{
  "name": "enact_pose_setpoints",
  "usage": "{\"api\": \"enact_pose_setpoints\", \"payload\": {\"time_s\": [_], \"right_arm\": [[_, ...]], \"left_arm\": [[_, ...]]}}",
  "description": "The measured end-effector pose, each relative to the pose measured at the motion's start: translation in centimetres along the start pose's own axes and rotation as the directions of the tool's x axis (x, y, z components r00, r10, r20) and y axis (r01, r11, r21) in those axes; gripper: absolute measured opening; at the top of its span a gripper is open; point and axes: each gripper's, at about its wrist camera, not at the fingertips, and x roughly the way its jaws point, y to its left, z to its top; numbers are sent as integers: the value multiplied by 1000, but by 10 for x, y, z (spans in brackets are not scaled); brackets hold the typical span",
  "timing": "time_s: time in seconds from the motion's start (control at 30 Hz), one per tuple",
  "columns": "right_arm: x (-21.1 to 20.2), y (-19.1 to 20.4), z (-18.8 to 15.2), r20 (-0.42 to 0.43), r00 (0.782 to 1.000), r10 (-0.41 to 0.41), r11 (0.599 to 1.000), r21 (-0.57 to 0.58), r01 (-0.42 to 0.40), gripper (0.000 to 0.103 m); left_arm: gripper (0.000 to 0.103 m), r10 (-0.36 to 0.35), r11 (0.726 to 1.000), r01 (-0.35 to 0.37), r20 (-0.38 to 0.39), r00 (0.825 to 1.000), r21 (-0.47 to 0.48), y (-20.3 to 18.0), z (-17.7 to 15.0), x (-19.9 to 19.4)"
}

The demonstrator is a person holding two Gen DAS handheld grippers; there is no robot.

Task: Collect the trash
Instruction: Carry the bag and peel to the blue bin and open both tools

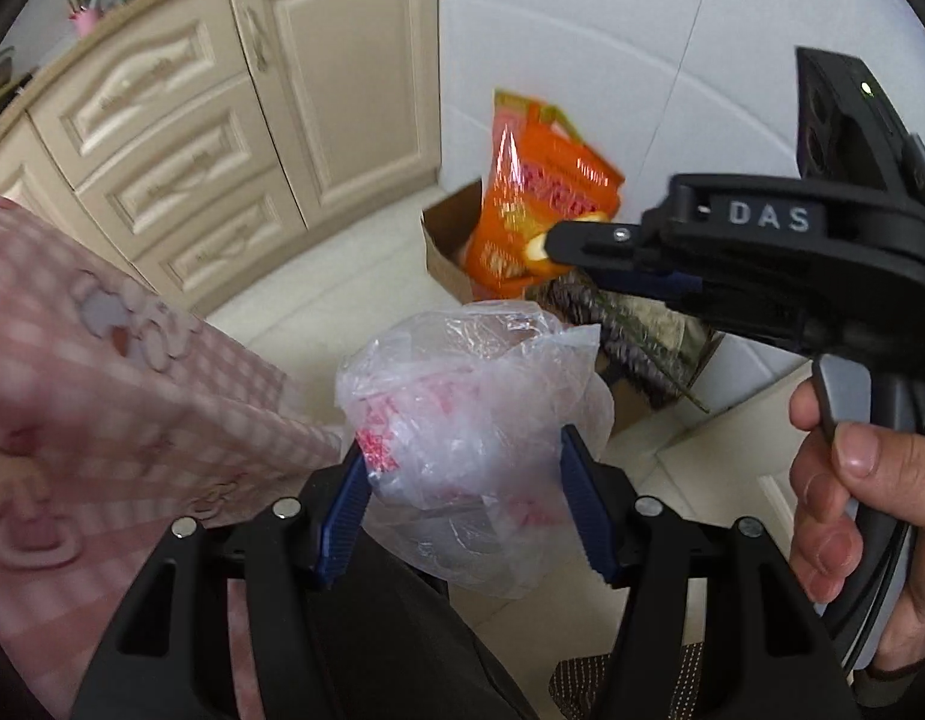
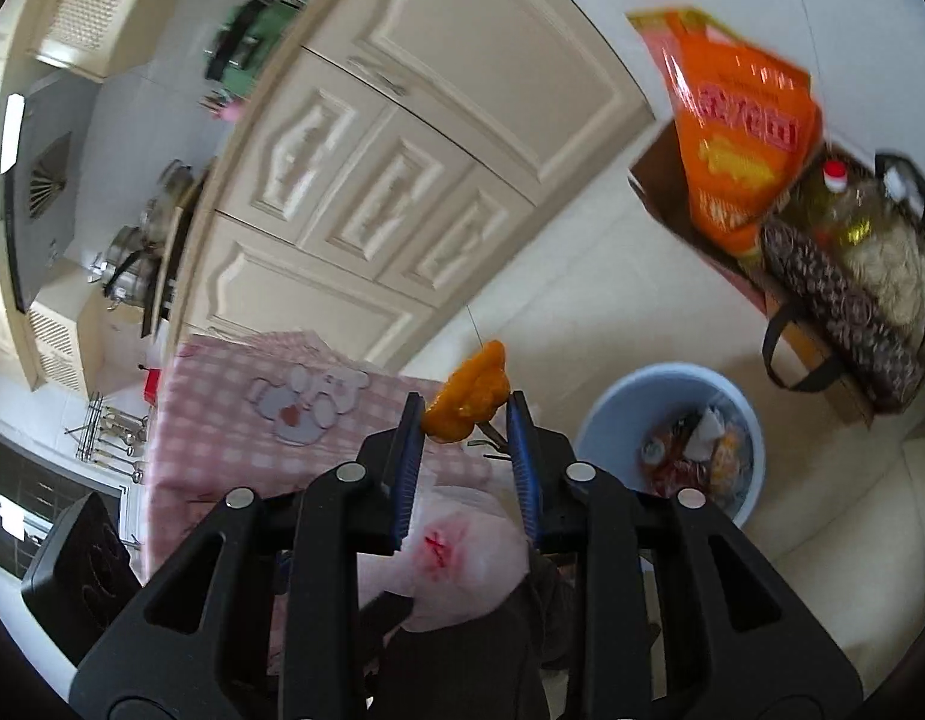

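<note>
My left gripper (image 1: 465, 504) is clamped on a crumpled clear plastic bag with red print (image 1: 471, 426), which bulges out between and beyond both blue pads. My right gripper (image 2: 465, 420) is closed on a curled piece of orange fruit peel (image 2: 471, 393), pinched at the fingertips and sticking up past them. Seen from the left, the right hand (image 1: 846, 480) wraps the black handle. Beyond and to the right of my right fingers stands a round pale-blue waste bin (image 2: 600, 414) with wrappers inside. A pink checked tablecloth (image 2: 222, 396) lies left of those fingers, and cream cabinet doors (image 2: 438, 138) stand beyond.
</note>
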Motion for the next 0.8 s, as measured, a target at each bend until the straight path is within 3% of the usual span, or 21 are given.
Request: {"api": "enact_pose_setpoints", "payload": {"time_s": [0.1, 0.13, 0.17, 0.2, 0.23, 0.47, 0.8], "right_arm": [[15, -14, 0, -30, 999, -23, 999, 45, 25, 32], [16, -19, 0, -30, 999, -22, 998, 64, 24, 37], [16, -21, -1, -22, 1000, -21, 997, 74, 22, 66], [13, -22, -1, -5, 1000, -25, 997, 78, 25, 76], [11, -23, -1, 2, 1000, -30, 997, 76, 30, 76], [-2, -23, -2, 26, 999, -48, 996, 79, 46, 91], [-26, -9, -4, 62, 996, -59, 997, 55, 56, 92]], "left_arm": [[64, 0, 1000, 0, -52, 999, 6, -2, -1, 20], [72, 16, 1000, -16, -68, 998, 13, -1, 0, 26], [78, 31, 999, -30, -81, 996, 18, -1, 0, 30], [81, 54, 998, -53, -90, 994, 18, 0, -1, 33], [85, 66, 998, -66, -92, 994, 13, 1, -1, 35], [85, 74, 997, -76, -81, 994, -22, 5, -2, 27], [85, 75, 996, -73, 21, 997, -51, 5, 5, -13]]}}
